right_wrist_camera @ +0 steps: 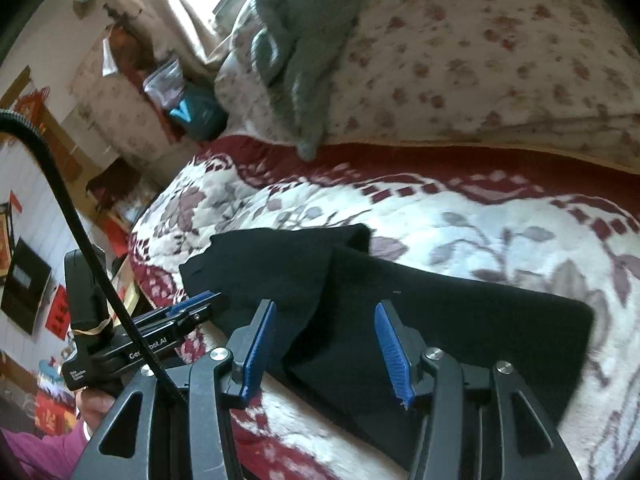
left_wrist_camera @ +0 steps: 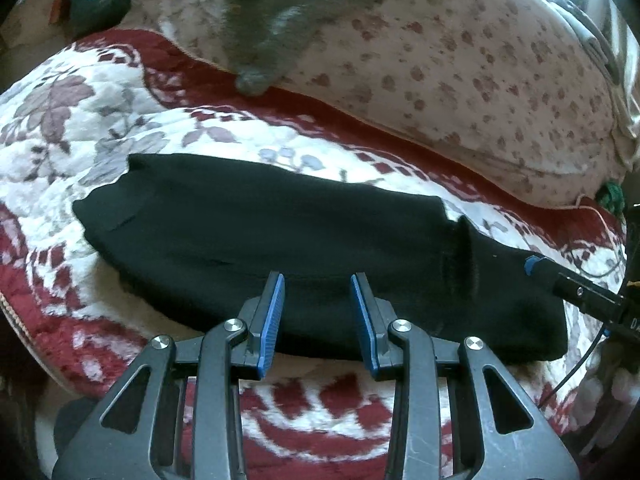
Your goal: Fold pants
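Black pants [left_wrist_camera: 304,248] are lying folded into a long flat strip on the bed, right on the red-and-white floral blanket [left_wrist_camera: 80,128]. One layer overlaps the other, you can see the fold edge running across the middle in the right wrist view [right_wrist_camera: 332,280].

Around the pants: just behind them the blanket's red border runs along a big pale quilt [left_wrist_camera: 460,60] with small reddish flower prints. A grey fuzzy cloth [left_wrist_camera: 272,20] is draped over that quilt and its tip hangs down to the red border, well apart from the pants. Further back from the pants, off the bed's far corner, there's a teal thing with a light letter on it [right_wrist_camera: 196,112], and some clear plastic bags [right_wrist_camera: 164,80] next to it. Nothing sits on the pants themselves.

Left tool [left_wrist_camera: 318,280] hangs over the near edge of the pants, blue pads apart, nothing between them. Right tool [right_wrist_camera: 326,308] also hangs over the pants, pads wider apart, nothing pinched. From the right wrist view you can see the left tool from the side at the pants' end, with a black cable [right_wrist_camera: 80,232] arcing over it and a hand [right_wrist_camera: 94,404] with a pink sleeve [right_wrist_camera: 48,452] below.

Room beyond the pants: white wall with red paper decorations [right_wrist_camera: 58,316], a dark framed panel [right_wrist_camera: 24,292], and bright window light at the top.
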Demonstrator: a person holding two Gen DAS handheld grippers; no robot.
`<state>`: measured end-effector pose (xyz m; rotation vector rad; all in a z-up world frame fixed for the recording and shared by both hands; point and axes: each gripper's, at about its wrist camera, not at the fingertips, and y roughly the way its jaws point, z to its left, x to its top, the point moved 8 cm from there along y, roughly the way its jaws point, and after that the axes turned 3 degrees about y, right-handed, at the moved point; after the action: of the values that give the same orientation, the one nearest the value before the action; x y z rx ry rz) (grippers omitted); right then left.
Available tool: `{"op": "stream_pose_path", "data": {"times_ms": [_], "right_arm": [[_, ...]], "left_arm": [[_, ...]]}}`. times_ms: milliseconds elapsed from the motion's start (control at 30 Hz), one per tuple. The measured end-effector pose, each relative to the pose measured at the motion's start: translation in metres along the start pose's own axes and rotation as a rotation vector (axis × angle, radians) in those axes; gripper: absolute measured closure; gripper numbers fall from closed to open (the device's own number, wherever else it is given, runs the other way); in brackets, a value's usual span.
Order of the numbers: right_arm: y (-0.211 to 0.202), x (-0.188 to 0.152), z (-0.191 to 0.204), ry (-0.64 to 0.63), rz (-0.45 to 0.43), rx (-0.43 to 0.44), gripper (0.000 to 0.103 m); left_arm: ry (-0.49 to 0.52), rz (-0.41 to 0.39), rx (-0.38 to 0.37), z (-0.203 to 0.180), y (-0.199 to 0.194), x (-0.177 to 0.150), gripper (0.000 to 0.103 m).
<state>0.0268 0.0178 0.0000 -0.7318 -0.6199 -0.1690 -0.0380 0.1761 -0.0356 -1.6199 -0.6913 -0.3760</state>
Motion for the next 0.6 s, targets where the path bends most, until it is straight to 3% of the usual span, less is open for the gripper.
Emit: {"op": "stream_pose_path", "data": {"times_ms": [300, 600], "right_arm": [[0.04, 0.008, 0.034, -0.068, 0.058, 0.026, 0.052], [0.089, 0.018, 0.069, -0.136, 0.115, 0.074, 0.05]], "left_arm": [[-0.082, -0.001, 0.017, 0.035, -0.004, -0.003, 0.071], [-0.249, 0.004, 0.026, 0.091, -0.014, -0.013, 0.071]]}}
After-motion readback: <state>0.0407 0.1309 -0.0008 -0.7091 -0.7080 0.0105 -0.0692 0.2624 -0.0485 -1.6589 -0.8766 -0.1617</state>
